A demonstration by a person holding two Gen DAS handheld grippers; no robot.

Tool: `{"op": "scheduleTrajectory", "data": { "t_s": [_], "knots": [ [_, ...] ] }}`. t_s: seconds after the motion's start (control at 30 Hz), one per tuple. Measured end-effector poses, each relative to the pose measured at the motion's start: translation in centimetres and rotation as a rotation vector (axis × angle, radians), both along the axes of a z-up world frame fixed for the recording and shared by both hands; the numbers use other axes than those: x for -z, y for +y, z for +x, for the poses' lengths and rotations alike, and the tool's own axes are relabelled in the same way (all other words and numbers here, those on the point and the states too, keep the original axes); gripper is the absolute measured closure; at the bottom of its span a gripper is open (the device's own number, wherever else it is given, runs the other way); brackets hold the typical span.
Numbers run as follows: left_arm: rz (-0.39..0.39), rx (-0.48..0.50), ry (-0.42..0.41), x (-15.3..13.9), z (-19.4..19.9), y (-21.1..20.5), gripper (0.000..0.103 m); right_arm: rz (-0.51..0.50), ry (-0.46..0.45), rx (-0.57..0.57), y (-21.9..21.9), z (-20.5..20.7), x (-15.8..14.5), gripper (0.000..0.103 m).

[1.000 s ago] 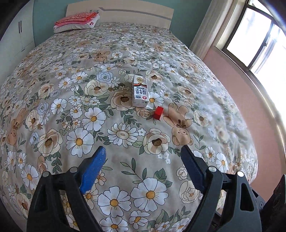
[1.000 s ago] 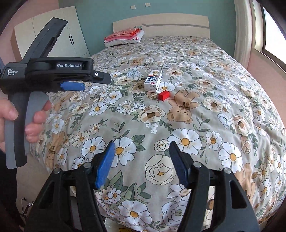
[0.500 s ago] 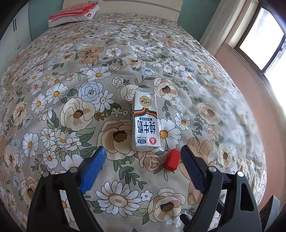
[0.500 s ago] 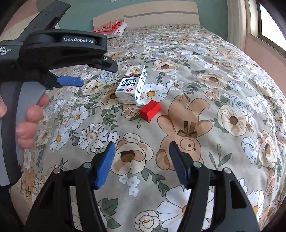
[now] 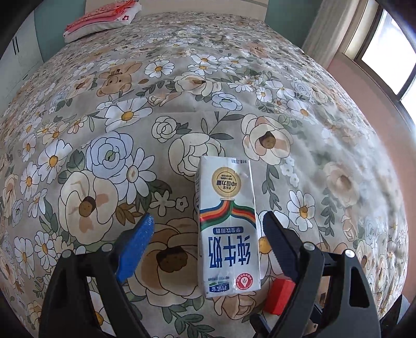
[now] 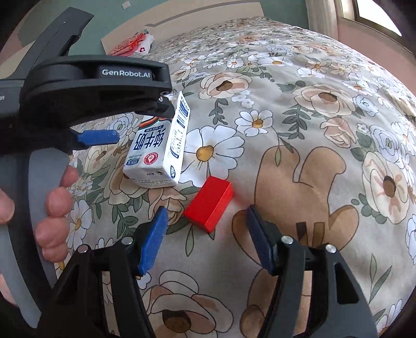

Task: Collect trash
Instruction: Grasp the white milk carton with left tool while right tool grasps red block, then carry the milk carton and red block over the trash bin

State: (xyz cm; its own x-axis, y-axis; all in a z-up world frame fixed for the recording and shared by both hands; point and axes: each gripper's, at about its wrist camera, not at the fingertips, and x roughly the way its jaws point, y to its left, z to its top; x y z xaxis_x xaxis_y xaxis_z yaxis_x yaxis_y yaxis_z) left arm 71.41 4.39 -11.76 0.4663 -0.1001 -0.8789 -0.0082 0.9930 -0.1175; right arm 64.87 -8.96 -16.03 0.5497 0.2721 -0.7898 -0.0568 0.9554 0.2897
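Note:
A white milk carton lies flat on the floral bedspread. My left gripper is open with its jaws on either side of the carton, not touching it. A small red block lies by the carton's near right corner, partly behind the right finger. In the right wrist view the carton lies under the left gripper, and the red block sits just ahead of my open, empty right gripper.
A pink folded pillow lies at the head of the bed near the headboard. A window and pink wall are on the right. The person's hand holds the left gripper's handle.
Both grippers have moved forward and down towards the bed. The left now straddles the carton; the right has closed in on the red block.

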Motion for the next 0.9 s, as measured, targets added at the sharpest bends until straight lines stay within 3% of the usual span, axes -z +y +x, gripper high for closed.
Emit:
{"op": "scheduleTrajectory", "data": {
  "t_s": [0.13,0.23,0.4,0.43,0.67,0.9],
  "knots": [
    [-0.011,-0.011,0.024,1.3,0.7,-0.2,0.016,-0.009,-0.011,0.0,0.0,0.3,0.2,0.044],
    [-0.026,0.0,0.074,2.8,1.1,-0.5,0.035,-0.038,-0.007,-0.007,-0.4,0.7,0.4,0.054],
    [0.062,-0.027,0.073,3.4,1.3,-1.7,0.055,-0.067,0.012,0.0,-1.0,1.6,0.9,0.074],
    [0.074,-0.027,0.067,3.4,1.2,-1.9,0.055,-0.078,0.013,-0.003,-1.2,1.6,0.8,0.082],
    [0.048,-0.051,0.073,1.8,-1.3,-0.3,0.055,-0.061,0.01,-0.036,-2.9,0.0,-0.9,0.082],
    [0.005,-0.058,0.015,-3.3,-6.3,1.6,0.055,-0.085,-0.056,-0.065,-4.5,-3.7,-6.0,0.082]
  ]
}}
